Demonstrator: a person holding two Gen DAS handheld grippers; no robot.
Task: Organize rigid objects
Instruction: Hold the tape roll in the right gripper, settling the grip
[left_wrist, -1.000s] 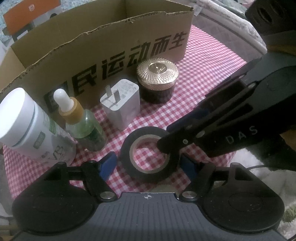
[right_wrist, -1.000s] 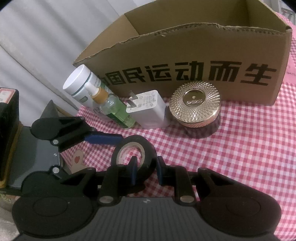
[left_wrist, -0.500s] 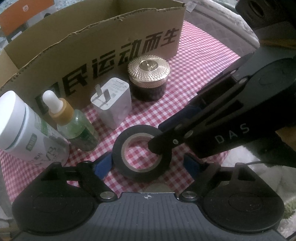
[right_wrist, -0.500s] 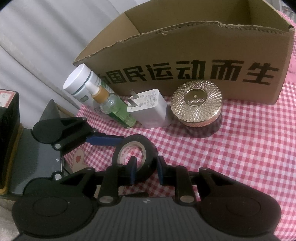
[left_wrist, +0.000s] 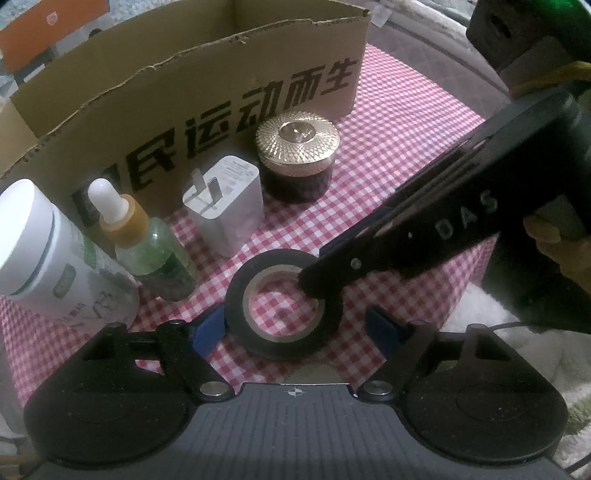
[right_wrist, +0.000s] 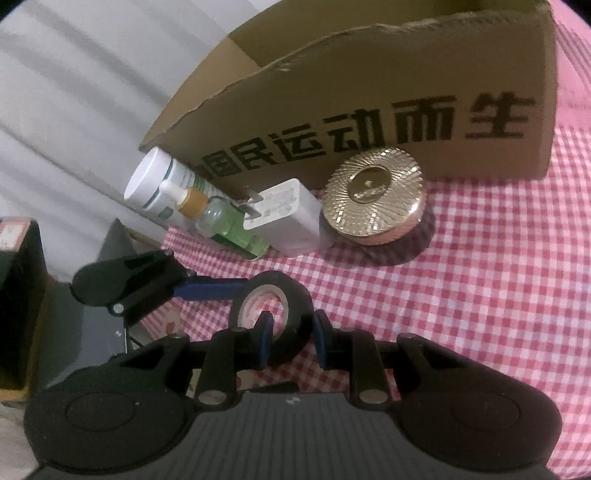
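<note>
A black tape roll (left_wrist: 236, 295) lies flat on the red checked cloth (left_wrist: 399, 147). My right gripper (right_wrist: 291, 339) is shut on the roll's wall (right_wrist: 295, 291), one finger inside the hole and one outside; in the left wrist view it reaches in from the right (left_wrist: 314, 284). My left gripper (left_wrist: 295, 328) straddles the roll with its jaws closing. Its left pad (left_wrist: 208, 328) sits at the roll's edge, while the right pad (left_wrist: 384, 328) stands apart from it.
A row stands behind the tape: white bottle (left_wrist: 48, 258), green dropper bottle (left_wrist: 147, 251), white charger (left_wrist: 225, 199), gold-lidded jar (left_wrist: 297, 147). Behind them is an open cardboard box (left_wrist: 184, 92) with black lettering. The cloth's edge drops off at the right.
The right wrist view has rolled, so the box and the row now look tilted. The tape roll stays where it was, still gripped by the right gripper. The left gripper has hardly moved.
</note>
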